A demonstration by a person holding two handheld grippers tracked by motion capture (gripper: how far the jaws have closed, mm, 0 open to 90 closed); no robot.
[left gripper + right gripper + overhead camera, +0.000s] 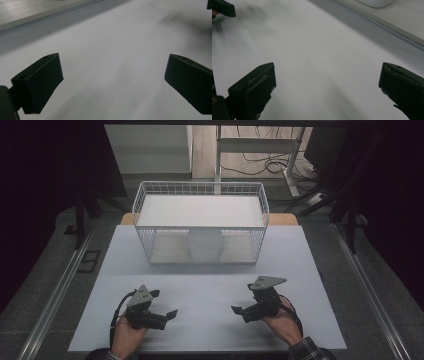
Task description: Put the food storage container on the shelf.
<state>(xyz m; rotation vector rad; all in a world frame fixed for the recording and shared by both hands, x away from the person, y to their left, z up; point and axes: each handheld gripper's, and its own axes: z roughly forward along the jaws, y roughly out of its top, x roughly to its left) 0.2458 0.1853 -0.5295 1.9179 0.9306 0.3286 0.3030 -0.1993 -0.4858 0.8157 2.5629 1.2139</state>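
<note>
Nearest the camera, two hands are coming in from the bottom edge, each holding a gripper just above the table (210,285). The left hand (127,335) is gripping the left gripper (164,312), and the right hand (282,322) has the right gripper (241,312); a plaid cuff is peeking out at the right wrist. The two are pointing in toward each other, well apart, with bare white tabletop between them.

Both are sitting wide open with nothing in them. In the left gripper view the left gripper (112,82) has its jaws spread far apart over plain white surface, same deal in the right gripper view for the right gripper (325,87).

Farther back a white wire basket (145,215) is sitting on the table, with a flat white panel (200,211) lying across its top. Through the front mesh a rounded white thing (205,245) is resting on the basket floor, roughly centred. Can't tell what it is.
</note>
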